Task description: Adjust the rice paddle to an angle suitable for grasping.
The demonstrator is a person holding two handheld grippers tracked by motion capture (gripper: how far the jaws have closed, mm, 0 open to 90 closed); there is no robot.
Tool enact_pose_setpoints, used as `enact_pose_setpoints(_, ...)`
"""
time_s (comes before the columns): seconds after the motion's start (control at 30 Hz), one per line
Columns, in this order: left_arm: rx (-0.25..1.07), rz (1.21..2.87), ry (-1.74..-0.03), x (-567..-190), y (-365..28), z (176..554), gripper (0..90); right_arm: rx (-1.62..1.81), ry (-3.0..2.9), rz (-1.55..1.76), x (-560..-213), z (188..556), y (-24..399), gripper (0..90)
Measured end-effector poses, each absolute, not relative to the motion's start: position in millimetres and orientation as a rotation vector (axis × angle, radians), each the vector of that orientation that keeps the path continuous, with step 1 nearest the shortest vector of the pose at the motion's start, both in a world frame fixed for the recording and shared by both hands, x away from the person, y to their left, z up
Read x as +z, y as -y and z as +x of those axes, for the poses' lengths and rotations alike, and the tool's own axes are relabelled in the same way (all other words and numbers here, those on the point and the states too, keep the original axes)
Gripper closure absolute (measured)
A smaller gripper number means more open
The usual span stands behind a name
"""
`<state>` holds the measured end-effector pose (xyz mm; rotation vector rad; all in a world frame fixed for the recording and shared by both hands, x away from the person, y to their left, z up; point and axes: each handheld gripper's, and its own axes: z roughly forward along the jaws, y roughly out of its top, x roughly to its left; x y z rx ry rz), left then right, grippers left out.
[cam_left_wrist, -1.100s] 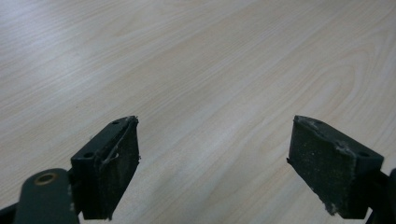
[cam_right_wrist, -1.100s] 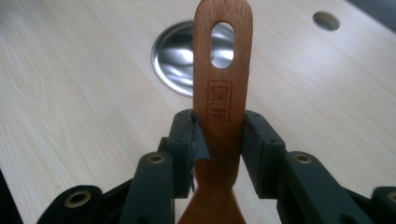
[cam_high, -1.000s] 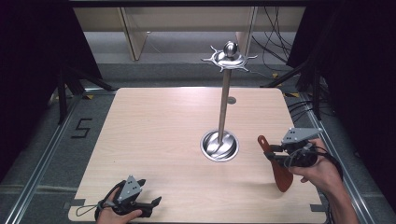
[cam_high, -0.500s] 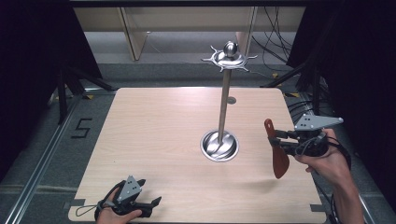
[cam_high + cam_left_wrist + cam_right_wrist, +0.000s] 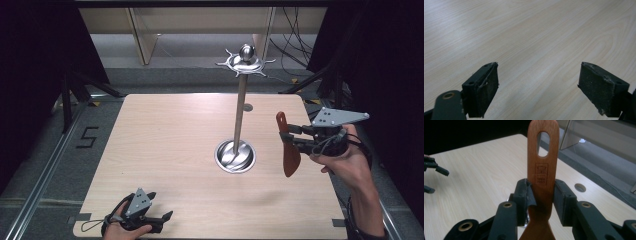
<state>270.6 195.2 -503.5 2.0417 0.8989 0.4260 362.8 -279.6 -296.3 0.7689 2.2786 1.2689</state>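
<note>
Your right gripper [image 5: 286, 135] clamped on reddish-brown wooden spatula [image 5: 543, 170], handle end up, held above light wood table [image 5: 165, 145], right of chrome utensil stand [image 5: 240, 115]. Your left gripper [image 5: 539, 92] gaping wide, nothing between pads, low at table's near edge.

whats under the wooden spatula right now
Bare table lies under the wooden spatula, which hangs in the air, clamped by its handle in the right tool. Its blade touches nothing. The table edge past the hand is covered.

A black "5" [image 5: 87, 136] is marked on the floor at left of the high view. The spatula [image 5: 543, 170] bears a stamped mark, too small to read.
</note>
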Motion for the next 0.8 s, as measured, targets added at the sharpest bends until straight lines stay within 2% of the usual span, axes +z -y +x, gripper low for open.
enact_pose_setpoints(0.03, 0.438, 2.086, -0.870, -502.1, -197.9, 271.5, 15.5, 1.277, -2.251, 0.764, -294.9, 362.9, 278.2, 67.0)
enact_pose_setpoints(0.8, 0.438, 2.063, -0.858, -503.1, -196.2, 272.2, 15.5, 1.340, -2.168, 0.687, -246.5, 365.0, 261.8, 67.0)
